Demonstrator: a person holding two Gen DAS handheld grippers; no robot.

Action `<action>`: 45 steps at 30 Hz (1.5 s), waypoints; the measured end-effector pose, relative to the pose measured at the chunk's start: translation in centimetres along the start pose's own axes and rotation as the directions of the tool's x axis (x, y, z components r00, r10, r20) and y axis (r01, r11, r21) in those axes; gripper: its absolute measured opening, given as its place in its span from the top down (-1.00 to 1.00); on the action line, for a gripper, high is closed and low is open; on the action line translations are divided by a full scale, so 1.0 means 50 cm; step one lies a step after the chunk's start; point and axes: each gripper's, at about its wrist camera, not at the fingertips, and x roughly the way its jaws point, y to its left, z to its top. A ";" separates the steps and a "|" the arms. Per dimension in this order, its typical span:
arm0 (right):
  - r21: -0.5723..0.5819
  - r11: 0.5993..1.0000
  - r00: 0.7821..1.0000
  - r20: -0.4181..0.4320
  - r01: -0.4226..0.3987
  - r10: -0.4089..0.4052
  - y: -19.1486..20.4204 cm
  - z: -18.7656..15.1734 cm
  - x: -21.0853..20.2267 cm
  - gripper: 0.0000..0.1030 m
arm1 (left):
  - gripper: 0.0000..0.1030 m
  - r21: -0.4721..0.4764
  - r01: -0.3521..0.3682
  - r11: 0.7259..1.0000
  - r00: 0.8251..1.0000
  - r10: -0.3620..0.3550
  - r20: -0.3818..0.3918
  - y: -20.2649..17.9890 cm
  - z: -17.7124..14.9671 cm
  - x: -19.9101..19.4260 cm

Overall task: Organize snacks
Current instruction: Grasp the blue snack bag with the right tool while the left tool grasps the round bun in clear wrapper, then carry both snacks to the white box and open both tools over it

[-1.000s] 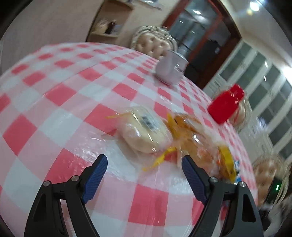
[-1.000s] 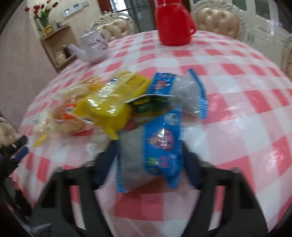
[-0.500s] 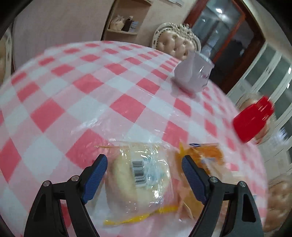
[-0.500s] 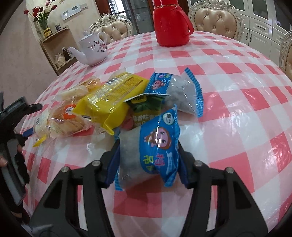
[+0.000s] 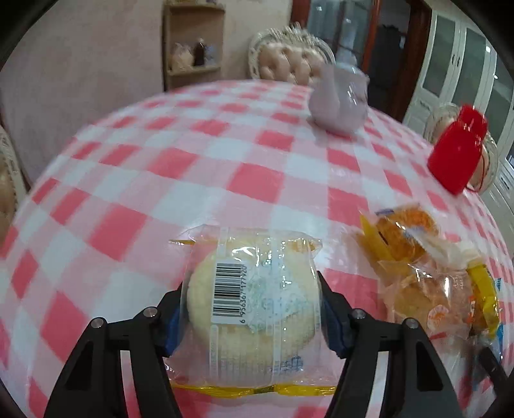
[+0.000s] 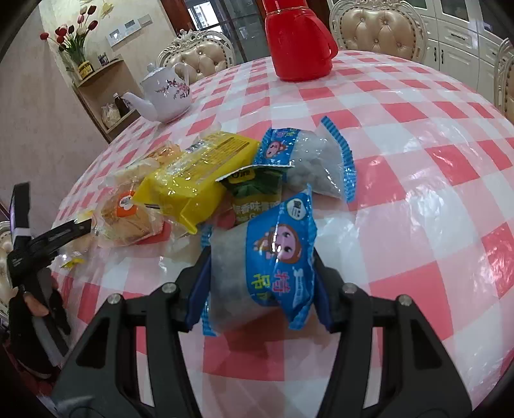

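A round pale bun in a clear wrapper with a barcode lies on the red-checked table. My left gripper is closing on it, and its blue pads touch the wrapper on both sides. My right gripper is shut on a blue cartoon snack packet, held near the tabletop. Behind that packet lies a pile: a second blue packet, a green packet, a yellow packet and wrapped bread. The wrapped bread also shows right of the bun.
A red jug and a white floral teapot stand at the far side of the table. Padded chairs ring the table. The left tool and the person's hand show at the left edge of the right wrist view.
My left gripper moved forward over the bun, swung round, and its jaws narrowed onto the wrapper. My right gripper has kept its hold on the blue packet and barely moved.
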 end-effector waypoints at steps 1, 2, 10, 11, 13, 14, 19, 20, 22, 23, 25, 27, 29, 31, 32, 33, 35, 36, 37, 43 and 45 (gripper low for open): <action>0.007 1.000 1.000 0.006 -0.011 0.011 -0.003 0.000 -0.003 -0.15 | -0.32 0.003 0.002 1.000 0.999 -0.002 0.035 0.013 -0.006 -0.019; 0.014 1.000 1.000 0.009 -0.021 0.021 -0.006 0.000 -0.004 -0.15 | -0.32 0.008 0.001 1.000 0.999 -0.002 0.051 0.015 -0.010 -0.029; 0.091 0.991 0.995 0.038 -0.094 0.091 -0.039 0.003 -0.010 -0.15 | -0.32 -0.012 0.013 1.000 0.997 -0.012 0.082 0.058 -0.055 -0.073; 0.100 0.991 0.995 0.051 -0.094 0.089 -0.042 0.003 -0.014 -0.15 | -0.32 -0.014 0.014 1.000 0.996 -0.012 0.087 0.061 -0.059 -0.078; 0.106 0.990 0.994 0.072 -0.091 0.083 -0.044 0.003 -0.022 -0.15 | -0.32 -0.011 0.018 1.000 0.995 -0.017 0.094 0.066 -0.069 -0.088; 0.107 0.990 0.993 0.081 -0.089 0.080 -0.044 0.003 -0.026 -0.15 | -0.32 -0.010 0.025 1.000 0.995 -0.024 0.097 0.069 -0.075 -0.094; 0.110 0.989 0.988 0.128 -0.103 0.088 -0.029 -0.023 -0.061 -0.15 | -0.32 0.003 0.049 0.999 0.992 -0.049 0.115 0.078 -0.102 -0.126; 0.116 0.986 0.987 0.125 -0.118 0.103 -0.020 -0.036 -0.069 -0.15 | -0.32 0.003 0.051 0.999 0.991 -0.051 0.121 0.080 -0.105 -0.132; 0.101 0.987 0.986 0.121 -0.128 0.116 0.000 -0.054 -0.080 -0.15 | -0.32 0.001 0.051 0.999 0.989 -0.051 0.139 0.085 -0.110 -0.147; 0.078 0.989 0.985 0.122 -0.128 0.118 0.019 -0.066 -0.088 -0.15 | -0.32 0.000 0.050 0.999 0.987 -0.050 0.150 0.088 -0.112 -0.156; 0.054 0.988 0.984 0.118 -0.143 0.136 0.046 -0.084 -0.096 -0.15 | -0.32 -0.003 0.054 0.999 0.985 -0.053 0.162 0.093 -0.116 -0.167; 0.026 0.986 0.981 0.106 -0.165 0.161 0.076 -0.104 -0.102 -0.15 | -0.32 -0.002 0.058 0.998 0.984 -0.057 0.167 0.098 -0.120 -0.174; 0.002 0.984 0.980 0.097 -0.176 0.175 0.104 -0.121 -0.106 -0.15 | -0.32 -0.001 0.061 0.998 0.983 -0.060 0.174 0.103 -0.126 -0.184; -0.014 0.980 0.976 0.084 -0.200 0.201 0.131 -0.138 -0.109 -0.15 | -0.32 0.004 0.058 0.998 0.981 -0.058 0.187 0.109 -0.134 -0.196; -0.020 0.977 0.974 0.078 -0.213 0.213 0.143 -0.146 -0.110 -0.15 | -0.33 0.005 0.056 0.998 0.979 -0.055 0.195 0.115 -0.141 -0.204; -0.026 0.975 0.972 0.072 -0.220 0.222 0.152 -0.152 -0.111 -0.15 | -0.33 0.002 0.055 0.998 0.979 -0.054 0.198 0.121 -0.147 -0.210; -0.040 0.971 0.969 0.063 -0.236 0.238 0.178 -0.166 -0.111 -0.15 | -0.33 -0.010 0.062 0.998 0.978 -0.059 0.198 0.139 -0.160 -0.223; -0.044 0.969 0.968 0.060 -0.243 0.246 0.188 -0.171 -0.111 -0.15 | -0.33 -0.015 0.063 0.998 0.978 -0.059 0.202 0.149 -0.165 -0.232; -0.047 0.966 0.965 0.055 -0.253 0.255 0.200 -0.177 -0.111 -0.15 | -0.33 -0.016 0.061 0.998 0.975 -0.056 0.214 0.159 -0.171 -0.244; -0.114 0.943 0.950 -0.004 -0.311 0.313 0.300 -0.215 -0.095 -0.15 | -0.33 -0.029 0.044 0.999 0.968 -0.035 0.250 0.228 -0.203 -0.299; -0.142 0.933 0.943 -0.026 -0.332 0.331 0.338 -0.227 -0.088 -0.15 | -0.33 -0.047 0.020 0.999 0.967 -0.007 0.255 0.265 -0.217 -0.315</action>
